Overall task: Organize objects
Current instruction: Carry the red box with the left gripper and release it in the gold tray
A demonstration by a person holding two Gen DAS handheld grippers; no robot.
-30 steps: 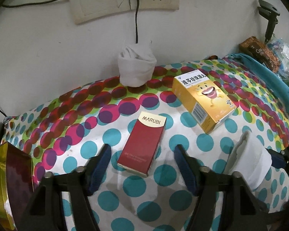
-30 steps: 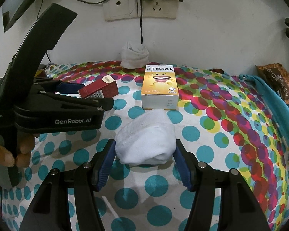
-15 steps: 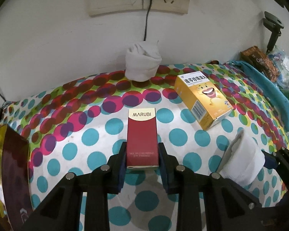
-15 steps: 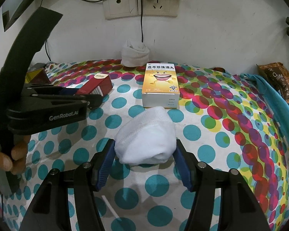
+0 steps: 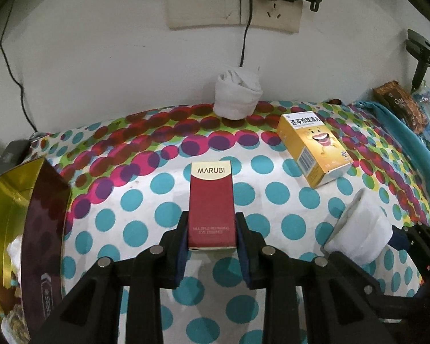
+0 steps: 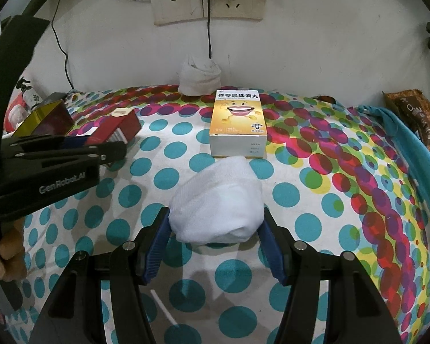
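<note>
A red MARUBI box [image 5: 211,206] sits between the pads of my left gripper [image 5: 211,240], which is shut on its near end. In the right wrist view the same box [image 6: 123,124] shows at the left, beyond the left gripper's black body. My right gripper [image 6: 216,229] is shut on a white rolled sock [image 6: 218,200], and its blue pads press both sides. That sock [image 5: 361,229] also shows at the right edge of the left wrist view. A yellow medicine box [image 6: 238,120] lies flat just beyond it on the dotted cloth [image 6: 315,200].
A second white sock roll [image 5: 238,96] stands against the wall under the sockets [image 5: 232,8] and their hanging cable. An open gold and maroon box [image 5: 28,209] stands at the left. A teal cloth [image 6: 410,149] and a snack packet [image 6: 415,117] lie at the right.
My left gripper has closed onto the red box, straightened it between the pads and shifted a little with it. The right gripper and its sock have stayed still.
</note>
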